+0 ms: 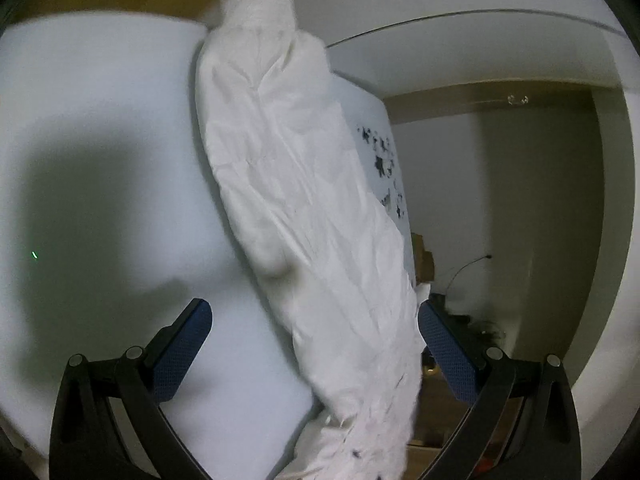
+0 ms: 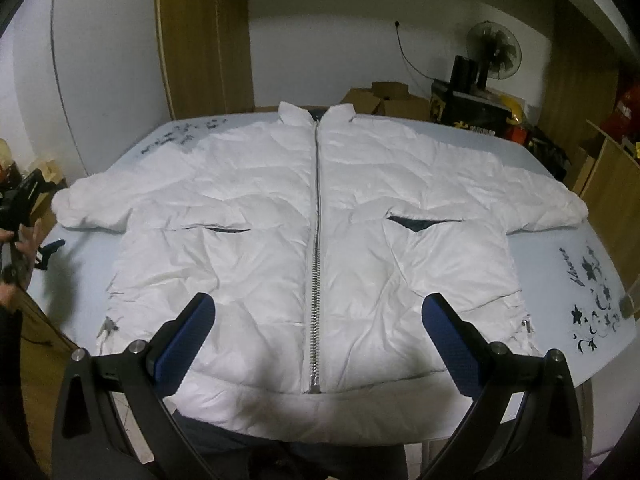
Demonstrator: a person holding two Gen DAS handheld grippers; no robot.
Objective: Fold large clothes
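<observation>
A white puffer jacket (image 2: 260,208) lies flat on the pale table (image 2: 560,272), front up, with its silver zipper (image 2: 316,240) closed and both sleeves spread out. My right gripper (image 2: 318,304) is open and hovers over the hem, one finger on each side of the zipper. In the left wrist view, the jacket's sleeve (image 1: 304,200) runs away from me across the table (image 1: 100,120). My left gripper (image 1: 314,306) is open, and the sleeve's cuff end passes between its fingers, close to the right one. In the right wrist view, the left gripper (image 2: 40,252) sits by the table's left edge, held by a hand.
Dark floral prints (image 2: 592,304) mark the table's corners. Behind the table are cardboard boxes (image 2: 384,100), a standing fan (image 2: 494,50) and a wooden wardrobe (image 2: 204,36). A wooden cabinet (image 2: 616,184) stands at the right.
</observation>
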